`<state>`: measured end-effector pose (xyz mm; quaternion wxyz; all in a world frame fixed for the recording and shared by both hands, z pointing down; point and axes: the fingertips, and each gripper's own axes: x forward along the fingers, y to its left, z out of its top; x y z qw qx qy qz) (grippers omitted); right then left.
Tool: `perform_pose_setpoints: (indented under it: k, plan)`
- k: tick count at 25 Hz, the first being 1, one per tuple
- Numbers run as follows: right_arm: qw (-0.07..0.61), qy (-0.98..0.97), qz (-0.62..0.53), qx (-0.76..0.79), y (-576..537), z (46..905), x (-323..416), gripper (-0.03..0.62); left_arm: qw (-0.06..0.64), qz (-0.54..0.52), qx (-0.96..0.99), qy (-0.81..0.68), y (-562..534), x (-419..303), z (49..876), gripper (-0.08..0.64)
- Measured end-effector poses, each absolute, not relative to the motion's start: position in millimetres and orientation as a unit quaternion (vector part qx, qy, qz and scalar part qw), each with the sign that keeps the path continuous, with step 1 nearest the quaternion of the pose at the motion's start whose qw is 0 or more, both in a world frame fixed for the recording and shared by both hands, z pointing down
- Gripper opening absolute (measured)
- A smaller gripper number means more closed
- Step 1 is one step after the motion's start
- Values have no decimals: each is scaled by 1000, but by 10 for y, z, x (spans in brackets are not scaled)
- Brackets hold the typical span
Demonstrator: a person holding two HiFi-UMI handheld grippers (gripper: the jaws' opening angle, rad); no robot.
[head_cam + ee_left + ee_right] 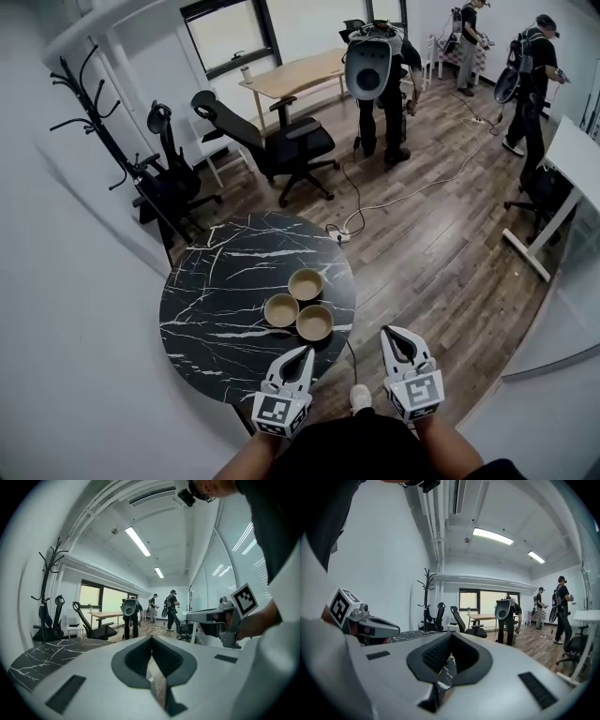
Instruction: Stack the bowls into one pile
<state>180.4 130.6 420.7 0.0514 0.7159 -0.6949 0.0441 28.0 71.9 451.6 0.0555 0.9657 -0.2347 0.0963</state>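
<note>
Three tan bowls stand close together on the near right part of a round black marble table [216, 309]: one at the back [306, 283], one at the left [281, 309] and one at the front [315, 322]. None is stacked. My left gripper [304, 353] hovers over the table's near edge, just short of the front bowl, jaws shut and empty. My right gripper [395, 332] hangs over the floor to the right of the table, also shut and empty. The bowls do not show in either gripper view. In the left gripper view the left gripper [151, 640] has its tips together.
Behind the table stand black office chairs [281, 141], a coat rack [94, 122] and a wooden desk [291, 75]. Several people stand at the far end of the room. A cable [394, 192] runs over the wood floor. A white desk [562, 178] is at the right.
</note>
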Motion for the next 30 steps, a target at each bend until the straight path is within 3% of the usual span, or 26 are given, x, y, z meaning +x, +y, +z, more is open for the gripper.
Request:
perform_pose_setpoints:
  k: [15,30]
  plan:
    - [39,-751,63,656,717,4428,2099,8,60,119,939,-318,397,416,4648,14]
    - [82,-796,66,597,113,4706,1577,8,68,131,913,-381,106,-143,4857,14]
